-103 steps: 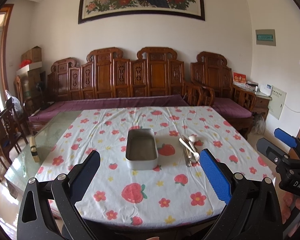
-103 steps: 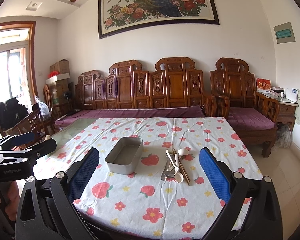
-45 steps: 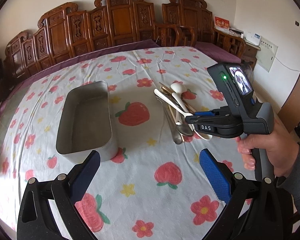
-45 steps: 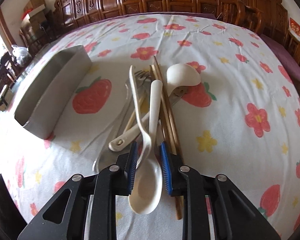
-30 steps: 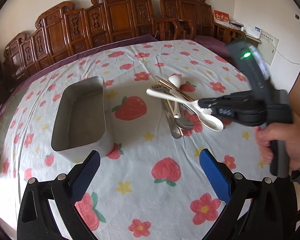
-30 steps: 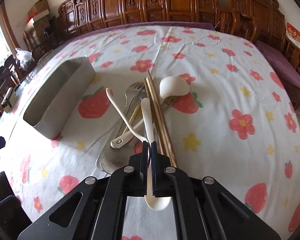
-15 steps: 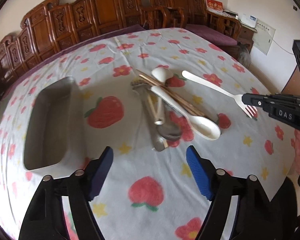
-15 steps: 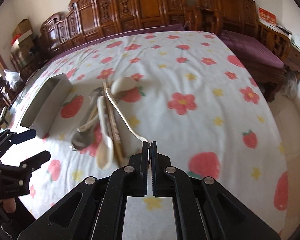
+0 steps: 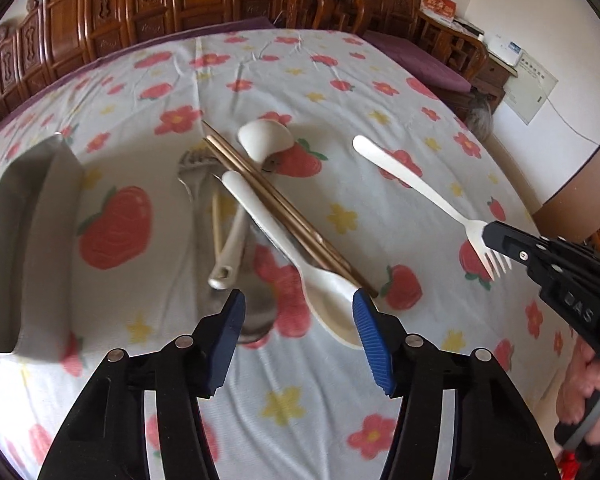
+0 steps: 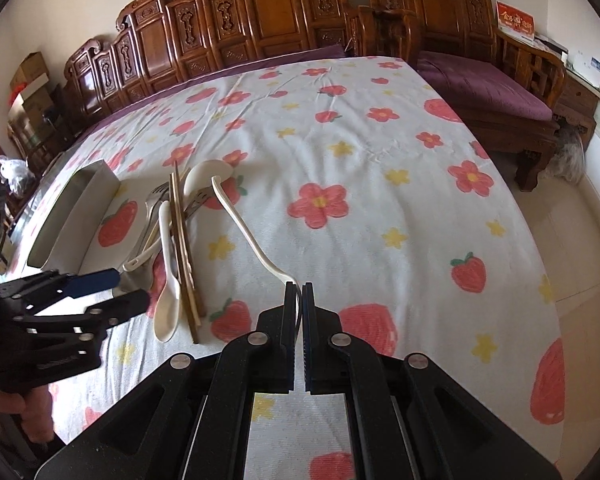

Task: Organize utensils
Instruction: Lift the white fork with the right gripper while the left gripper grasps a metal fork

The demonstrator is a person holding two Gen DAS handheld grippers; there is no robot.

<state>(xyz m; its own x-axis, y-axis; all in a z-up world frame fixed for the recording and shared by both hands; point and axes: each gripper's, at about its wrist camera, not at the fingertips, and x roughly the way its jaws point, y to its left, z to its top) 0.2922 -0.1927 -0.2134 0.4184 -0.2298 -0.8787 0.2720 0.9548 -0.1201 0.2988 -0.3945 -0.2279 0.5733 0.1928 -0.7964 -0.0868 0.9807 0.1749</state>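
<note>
My right gripper is shut on a white fork, held by its tine end above the cloth right of the pile; the fork and that gripper also show in the left wrist view. My left gripper is open, its pads straddling the bowl of a white spoon in the utensil pile. The pile holds brown chopsticks, a white ladle spoon, a metal fork and a metal spoon. The metal tray sits left of the pile.
The table carries a white cloth with strawberries and flowers. Carved wooden benches with purple cushions line the far and right sides. The table's right edge drops to the floor.
My right gripper closed on the white fork, lifted it out of the pile and carried it right. My left gripper moved down toward the pile and narrowed around the white spoon's bowl.
</note>
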